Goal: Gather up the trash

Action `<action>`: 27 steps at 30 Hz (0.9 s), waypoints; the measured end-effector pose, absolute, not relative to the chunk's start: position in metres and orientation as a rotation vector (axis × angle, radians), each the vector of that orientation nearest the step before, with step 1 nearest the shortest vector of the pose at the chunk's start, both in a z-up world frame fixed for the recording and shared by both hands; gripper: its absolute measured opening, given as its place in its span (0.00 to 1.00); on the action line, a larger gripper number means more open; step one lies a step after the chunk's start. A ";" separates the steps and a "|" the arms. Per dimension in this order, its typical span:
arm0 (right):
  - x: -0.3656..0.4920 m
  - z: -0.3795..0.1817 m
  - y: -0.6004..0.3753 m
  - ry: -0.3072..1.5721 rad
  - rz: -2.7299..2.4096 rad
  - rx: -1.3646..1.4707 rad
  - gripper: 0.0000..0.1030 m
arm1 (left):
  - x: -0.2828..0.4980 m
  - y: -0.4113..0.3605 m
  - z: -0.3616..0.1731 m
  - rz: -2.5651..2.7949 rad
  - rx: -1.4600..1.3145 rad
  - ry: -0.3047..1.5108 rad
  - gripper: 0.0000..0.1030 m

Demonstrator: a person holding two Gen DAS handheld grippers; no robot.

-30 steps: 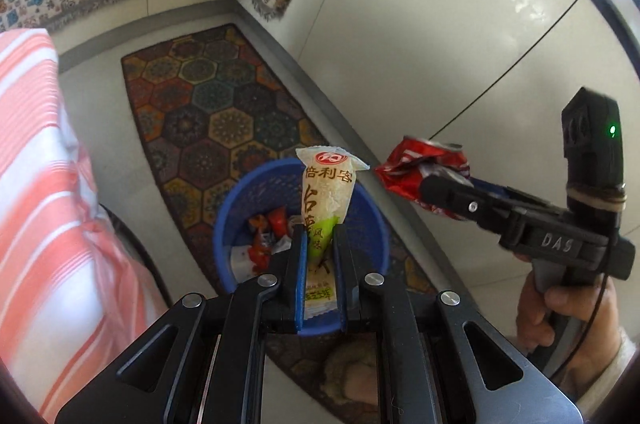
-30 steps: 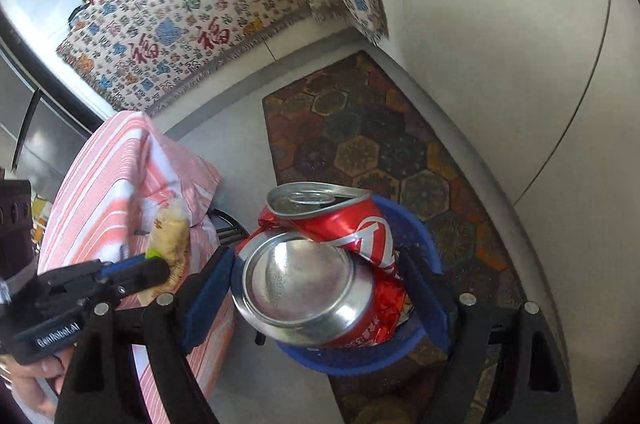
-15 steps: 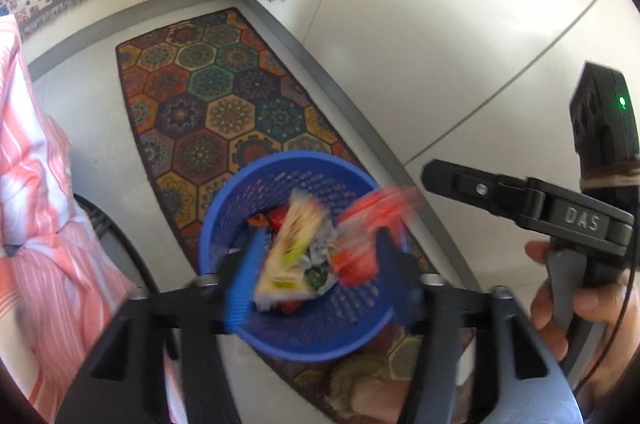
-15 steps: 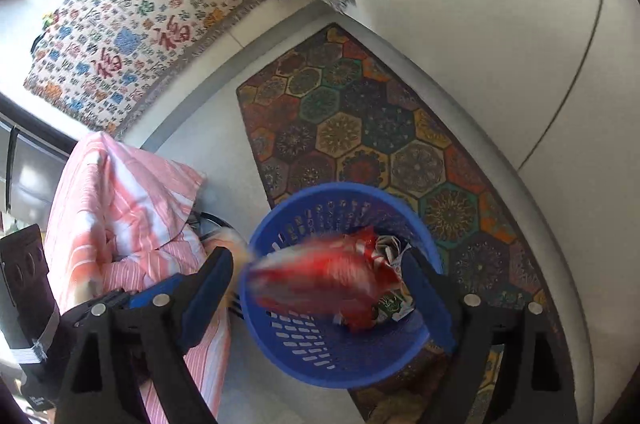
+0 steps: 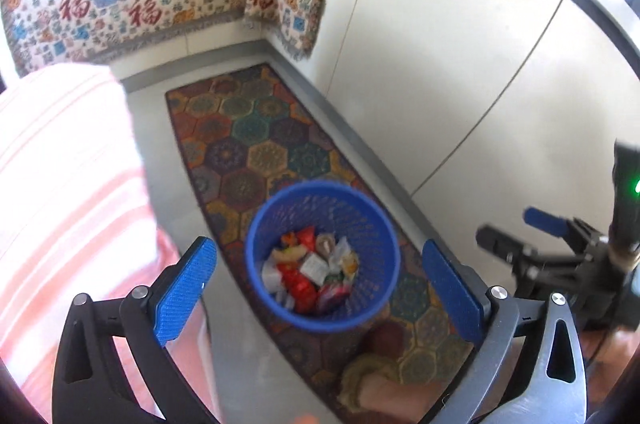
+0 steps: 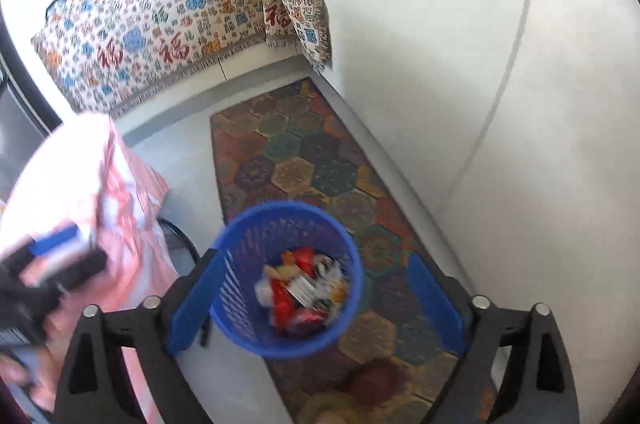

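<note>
Patterned rug point(image 5: 256, 144) w/ hexagons is running along the white wall, and the blue basket point(image 5: 374, 228) is sitting on it at 12 o'clock from both tongs, trash pile point(image 5: 312, 272) lying inside. Left gripper point(image 5: 320, 284) and right gripper point(image 6: 316, 300) have just been spreading wide, both released, nothing btwn the jaws. Striped cloth point(image 5: 60, 184) is crowding 9 o'clock; the wall side at 3 is leaving more open room for pulling back.

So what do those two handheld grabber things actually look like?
Each is a black frame with round silver bolts and two fingers faced with ribbed blue pads. That goes for the left gripper and the right gripper. Seen from the left, the right one's black body carries a small green light.
</note>
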State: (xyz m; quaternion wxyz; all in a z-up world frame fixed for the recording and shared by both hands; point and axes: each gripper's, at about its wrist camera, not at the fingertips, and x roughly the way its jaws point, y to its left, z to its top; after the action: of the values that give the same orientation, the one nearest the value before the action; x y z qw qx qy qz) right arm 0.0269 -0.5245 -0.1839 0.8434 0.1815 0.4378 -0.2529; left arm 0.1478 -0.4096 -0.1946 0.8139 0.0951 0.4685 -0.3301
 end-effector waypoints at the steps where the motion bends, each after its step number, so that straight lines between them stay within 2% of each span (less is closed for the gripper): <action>1: 0.019 -0.187 -0.520 0.950 -0.550 0.374 1.00 | 0.143 -0.408 -0.197 -0.670 0.225 1.016 1.00; 4: -0.001 -0.195 -0.516 0.985 -0.592 0.388 1.00 | 0.131 -0.409 -0.196 -0.620 0.285 0.985 1.00; 12: -0.039 -0.189 -0.497 0.893 -0.583 0.351 1.00 | 0.111 -0.407 -0.201 -0.577 0.348 0.952 0.99; 27: -0.037 -0.181 -0.480 0.854 -0.521 0.295 1.00 | 0.092 -0.407 -0.192 -0.537 0.348 0.913 0.99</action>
State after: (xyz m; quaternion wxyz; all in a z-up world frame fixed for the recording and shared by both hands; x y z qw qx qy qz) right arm -0.0373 -0.4798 -0.1811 0.8670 0.1409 0.4080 -0.2490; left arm 0.0924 -0.4073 -0.1918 0.8486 0.1651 0.4330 -0.2550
